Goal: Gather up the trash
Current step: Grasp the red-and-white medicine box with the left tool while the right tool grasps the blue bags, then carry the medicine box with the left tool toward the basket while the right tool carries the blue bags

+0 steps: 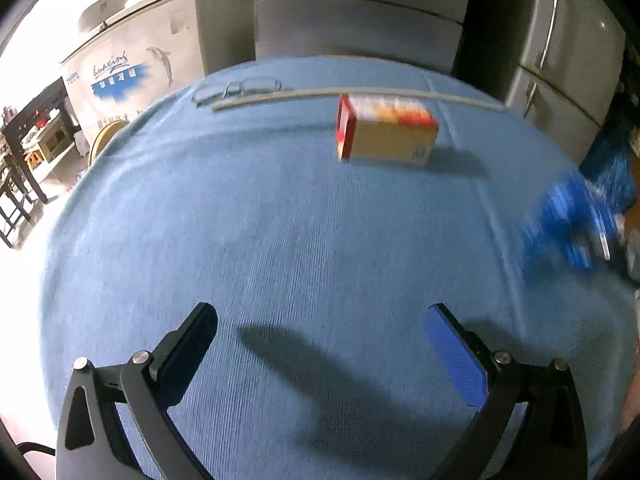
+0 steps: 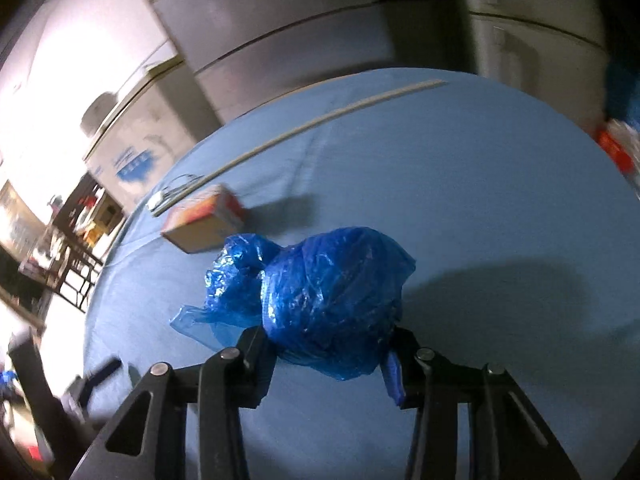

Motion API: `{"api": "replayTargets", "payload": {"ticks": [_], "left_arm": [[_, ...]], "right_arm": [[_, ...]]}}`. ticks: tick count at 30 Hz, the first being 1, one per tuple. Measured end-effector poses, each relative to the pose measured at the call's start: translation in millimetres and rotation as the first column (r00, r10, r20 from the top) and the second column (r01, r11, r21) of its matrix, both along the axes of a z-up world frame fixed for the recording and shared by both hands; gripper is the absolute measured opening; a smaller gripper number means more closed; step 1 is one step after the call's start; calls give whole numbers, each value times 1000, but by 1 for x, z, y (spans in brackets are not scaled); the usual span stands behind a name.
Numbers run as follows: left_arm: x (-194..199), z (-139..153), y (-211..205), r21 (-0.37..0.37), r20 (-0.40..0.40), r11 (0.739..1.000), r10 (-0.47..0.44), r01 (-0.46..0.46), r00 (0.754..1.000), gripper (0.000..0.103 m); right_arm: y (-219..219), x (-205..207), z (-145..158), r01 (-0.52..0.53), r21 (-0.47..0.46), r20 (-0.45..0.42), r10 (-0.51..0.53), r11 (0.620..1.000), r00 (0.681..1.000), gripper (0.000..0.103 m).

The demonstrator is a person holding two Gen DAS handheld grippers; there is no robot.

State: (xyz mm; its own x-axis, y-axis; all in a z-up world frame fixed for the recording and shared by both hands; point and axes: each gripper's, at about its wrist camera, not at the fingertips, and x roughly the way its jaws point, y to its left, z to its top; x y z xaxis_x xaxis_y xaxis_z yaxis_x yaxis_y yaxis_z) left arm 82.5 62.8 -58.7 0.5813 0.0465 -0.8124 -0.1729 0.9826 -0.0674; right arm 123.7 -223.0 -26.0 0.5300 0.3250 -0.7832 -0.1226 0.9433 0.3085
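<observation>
R gripper [image 2: 328,354] clamped on crumpled blue plastic bag wad [image 2: 320,296], held above blue cloth-covered table [image 2: 480,184].

Pads pinch the wad's lower bulk from both sides; loose film trails out to the left. Prob. light, soft, squashy & a bit slick, so grab the dense middle, not the thin flap, which could tear or slip. L gripper [image 1: 320,336] has jaws wide apart, nothing between. Red-and-tan cardboard box [image 1: 386,132] lies farther back on table: stiff, light, take across its short sides.
</observation>
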Motion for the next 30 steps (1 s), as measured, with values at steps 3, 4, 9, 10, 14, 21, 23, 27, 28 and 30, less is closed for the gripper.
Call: {"api": "replayTargets", "payload": {"ticks": [3, 4, 9, 10, 14, 21, 23, 27, 28, 30], "left_arm": [[27, 15, -7, -6, 31, 1000, -13, 13, 999, 103], [39, 19, -12, -4, 45, 1000, -23, 23, 999, 103], [95, 23, -35, 44, 56, 996, -76, 73, 996, 103], [106, 21, -40, 60, 49, 995, -80, 77, 996, 103], [137, 13, -45, 91, 27, 993, -71, 69, 997, 103], [162, -1, -24, -33, -6, 999, -28, 28, 1000, 81], [156, 2, -22, -43, 11, 998, -41, 41, 999, 80], [126, 14, -26, -25, 45, 997, -73, 74, 996, 80], [119, 17, -27, -22, 49, 997, -78, 79, 996, 80], [102, 21, -31, -13, 53, 996, -87, 88, 995, 80]], "right_arm": [[-29, -15, -4, 51, 26, -16, -51, 998, 999, 47], [-35, -20, -5, 63, 32, -20, -62, 997, 998, 47], [-50, -32, -11, 75, 60, -32, -74, 995, 997, 47], [-46, -31, -10, 73, 62, -31, -71, 995, 997, 47], [-46, -28, -13, 54, 70, -28, -52, 996, 998, 47], [-49, -30, -16, 40, 88, -27, -38, 995, 999, 47], [-50, -33, -16, 46, 91, -25, -44, 995, 999, 47], [-50, -39, -13, 55, 101, -18, -54, 993, 998, 47], [-50, -41, -11, 54, 105, -15, -53, 993, 998, 47], [-48, -48, -7, 51, 111, -6, -50, 993, 999, 47]]}}
